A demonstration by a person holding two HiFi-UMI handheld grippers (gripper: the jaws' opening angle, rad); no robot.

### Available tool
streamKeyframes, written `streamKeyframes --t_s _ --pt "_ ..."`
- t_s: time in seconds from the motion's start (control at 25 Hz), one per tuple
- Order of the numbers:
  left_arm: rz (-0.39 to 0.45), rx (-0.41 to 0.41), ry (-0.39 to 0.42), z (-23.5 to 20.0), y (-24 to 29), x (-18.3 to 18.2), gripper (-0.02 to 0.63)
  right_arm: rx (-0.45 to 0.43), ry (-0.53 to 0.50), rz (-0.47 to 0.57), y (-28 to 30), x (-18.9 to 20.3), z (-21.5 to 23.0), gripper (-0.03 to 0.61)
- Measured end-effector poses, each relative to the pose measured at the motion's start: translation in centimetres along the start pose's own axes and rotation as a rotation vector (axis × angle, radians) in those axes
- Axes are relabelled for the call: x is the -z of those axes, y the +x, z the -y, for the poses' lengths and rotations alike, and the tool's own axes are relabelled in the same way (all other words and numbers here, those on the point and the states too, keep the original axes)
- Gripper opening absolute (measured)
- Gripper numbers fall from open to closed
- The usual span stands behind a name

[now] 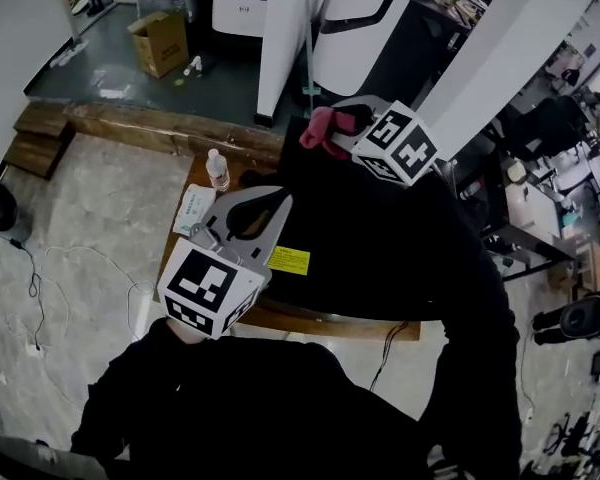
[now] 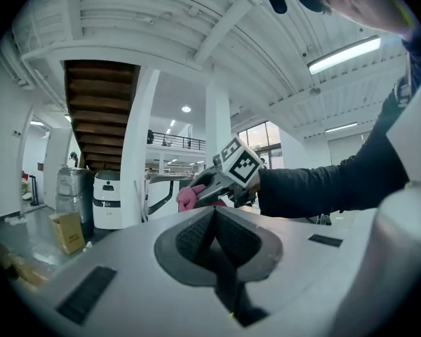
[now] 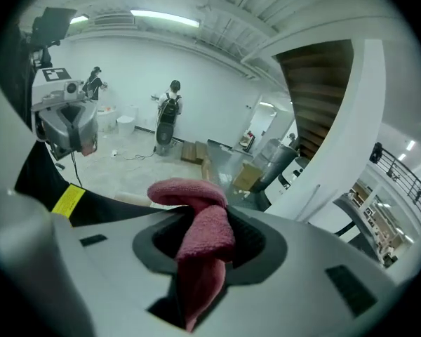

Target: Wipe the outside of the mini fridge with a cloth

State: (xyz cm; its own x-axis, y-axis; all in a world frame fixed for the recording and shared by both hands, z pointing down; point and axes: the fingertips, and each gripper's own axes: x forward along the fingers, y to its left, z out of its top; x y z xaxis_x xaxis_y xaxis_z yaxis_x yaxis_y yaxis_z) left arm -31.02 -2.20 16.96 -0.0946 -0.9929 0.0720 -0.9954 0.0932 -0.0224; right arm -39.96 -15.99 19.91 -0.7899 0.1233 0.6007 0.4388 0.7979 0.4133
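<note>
Pinching pink cloth, right claw by mini fridge; left claw closed, empty; bottle only head view

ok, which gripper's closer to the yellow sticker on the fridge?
Left. The left gripper is just beside the yellow sticker; the right gripper, holding the cloth, is at the fridge's far edge.

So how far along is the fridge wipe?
Done: right gripper shut on the pink cloth. In hand: cloth at the mini fridge's far top edge; left gripper shut, empty. Left: wiping itself; whether any surface was wiped can't be seen.
</note>
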Motion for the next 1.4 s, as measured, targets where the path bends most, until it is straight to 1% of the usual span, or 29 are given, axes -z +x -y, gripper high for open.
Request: streamKeyframes --t_s 0.12,0.24,0.36,0.44,0.64,0.76,0.88,0.96,1.08,1.2,1.4 --pt "-0.016 -0.068 0.003 1.3 1.1 0.5 0.006 -0.052 -0.040 -0.049 3.3 2.6 0.9 0.133" --pt "-0.033 -0.135 0.001 2.5 1.8 1.0 0.006 -0.067 -0.093 -0.114 5.9 5.2 2.6 0.133" --pt "-0.058 -0.202 -0.017 3.0 1.7 1.5 0.006 -0.090 -0.116 -0.145 8.1 6.5 3.2 0.134" --pt "-0.078 -0.228 -0.023 3.6 1.4 1.8 0.006 -0.107 -0.105 -0.144 9.0 6.9 2.9 0.131" --pt "-0.089 -0.282 -0.034 4.4 -0.9 2.6 0.006 -0.173 -0.009 -0.113 8.9 6.7 1.3 0.119" --pt "-0.088 -0.279 -0.041 5.0 -2.2 3.0 0.006 -0.214 -0.010 -0.118 7.8 6.4 -1.1 0.117" --pt "-0.084 -0.269 -0.039 5.4 -3.6 3.5 0.006 -0.223 -0.019 -0.127 6.7 5.7 -3.7 0.117" --pt "-0.080 -0.260 -0.039 5.6 -4.7 3.9 0.006 -0.234 0.001 -0.130 6.1 5.2 -5.5 0.115" --pt "-0.073 -0.237 -0.043 6.2 -6.4 4.2 0.006 -0.252 0.032 -0.143 4.9 4.4 -8.5 0.116" --pt "-0.060 -0.202 -0.069 7.3 -8.0 4.8 0.006 -0.256 0.033 -0.155 3.6 3.6 -11.8 0.115" --pt "-0.034 -0.165 -0.078 8.9 -11.2 5.4 0.006 -0.277 0.024 -0.163 2.1 2.5 -17.6 0.116"
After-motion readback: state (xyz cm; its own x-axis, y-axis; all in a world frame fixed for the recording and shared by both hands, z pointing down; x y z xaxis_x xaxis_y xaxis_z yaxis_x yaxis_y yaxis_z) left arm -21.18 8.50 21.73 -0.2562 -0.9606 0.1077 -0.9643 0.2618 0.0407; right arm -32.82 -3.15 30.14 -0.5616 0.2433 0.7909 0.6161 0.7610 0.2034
